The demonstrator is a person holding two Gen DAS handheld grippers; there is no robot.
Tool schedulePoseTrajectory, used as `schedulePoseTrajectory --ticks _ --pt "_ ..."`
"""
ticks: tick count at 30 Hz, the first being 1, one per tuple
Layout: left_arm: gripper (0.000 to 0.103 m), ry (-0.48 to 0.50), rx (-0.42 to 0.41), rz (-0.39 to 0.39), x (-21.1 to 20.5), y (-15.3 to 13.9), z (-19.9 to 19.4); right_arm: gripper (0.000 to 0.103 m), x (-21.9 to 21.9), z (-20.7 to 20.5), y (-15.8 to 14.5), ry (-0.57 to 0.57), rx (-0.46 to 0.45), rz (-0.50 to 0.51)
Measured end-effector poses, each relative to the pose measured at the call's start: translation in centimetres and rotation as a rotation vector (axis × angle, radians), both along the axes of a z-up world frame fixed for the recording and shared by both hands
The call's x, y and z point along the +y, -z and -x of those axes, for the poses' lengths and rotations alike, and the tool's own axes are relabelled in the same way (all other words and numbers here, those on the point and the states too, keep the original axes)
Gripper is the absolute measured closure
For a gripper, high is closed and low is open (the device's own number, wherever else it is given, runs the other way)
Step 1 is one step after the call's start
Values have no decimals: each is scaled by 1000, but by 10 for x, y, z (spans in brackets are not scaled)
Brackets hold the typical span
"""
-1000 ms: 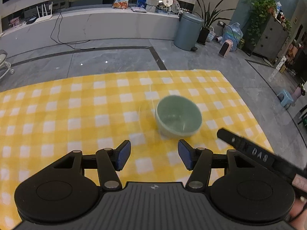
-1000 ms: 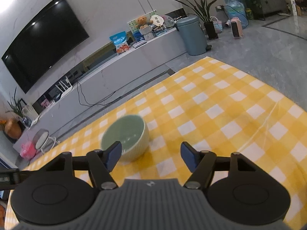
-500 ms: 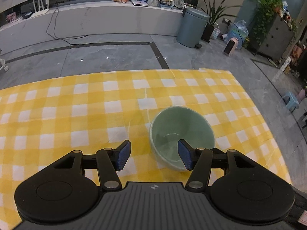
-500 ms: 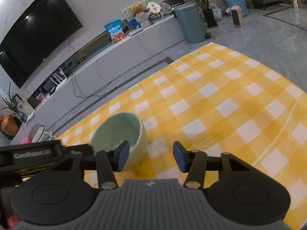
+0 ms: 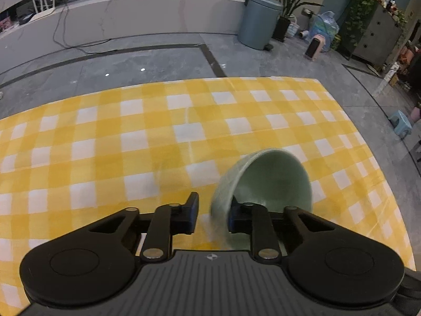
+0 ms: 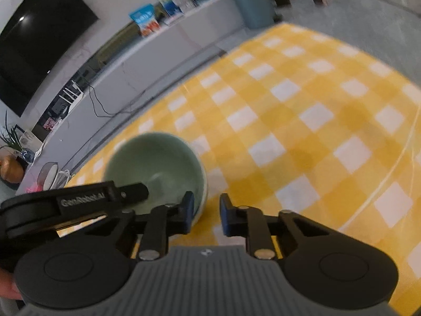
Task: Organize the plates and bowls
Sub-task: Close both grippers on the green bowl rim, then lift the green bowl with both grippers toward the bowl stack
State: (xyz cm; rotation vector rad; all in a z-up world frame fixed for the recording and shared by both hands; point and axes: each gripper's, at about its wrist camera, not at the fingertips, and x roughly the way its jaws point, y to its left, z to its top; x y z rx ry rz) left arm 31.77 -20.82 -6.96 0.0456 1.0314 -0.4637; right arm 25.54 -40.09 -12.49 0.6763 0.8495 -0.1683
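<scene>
A pale green bowl (image 5: 271, 181) sits on the yellow checked cloth (image 5: 158, 137). My left gripper (image 5: 210, 217) straddles its near-left rim: the right finger is inside the bowl, the left finger outside, jaws partly closed with a gap left beside the rim. In the right wrist view the bowl (image 6: 155, 168) lies low and left. My right gripper (image 6: 206, 217) straddles its right rim, left finger inside, right finger outside, also narrowed. The left gripper's body (image 6: 73, 202) shows at the left edge of that view.
The cloth (image 6: 302, 121) ends at a grey tiled floor (image 5: 131, 60). Beyond it are a low white ledge (image 5: 131, 10) with snack bags, a grey bin (image 5: 259, 21), plants and a TV (image 6: 34, 44).
Both grippers have moved in onto the bowl and narrowed their jaws around its rim, the left one on one side, the right one on the other. The bowl looks tilted.
</scene>
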Motion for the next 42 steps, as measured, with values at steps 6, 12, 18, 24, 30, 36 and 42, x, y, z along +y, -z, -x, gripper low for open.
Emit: schedulePoseTrajectory --ticks 6,12,18,24,30,36,42 --pt "92 13 -23 -42 -7 -4 8 96 2 1 -3 -5 -2 -5" --pt "92 -3 -3 -74 -6 -6 12 97 1 1 -9 -3 22 -30" --pt "92 -17 -10 -105 1 -21 23 97 5 6 -20 -34 41 -60" --pt "92 -34 -20 -134 12 -40 42 97 18 17 -39 -96 46 -55" --pt "92 -78 -30 -152 28 -69 63 97 28 35 -61 -153 6 -104" --pt "92 -87 -75 -170 42 -102 101 96 46 70 -93 -234 -62 -92" --pt "91 -102 -86 -193 51 -122 140 96 56 108 -115 -287 -86 -113"
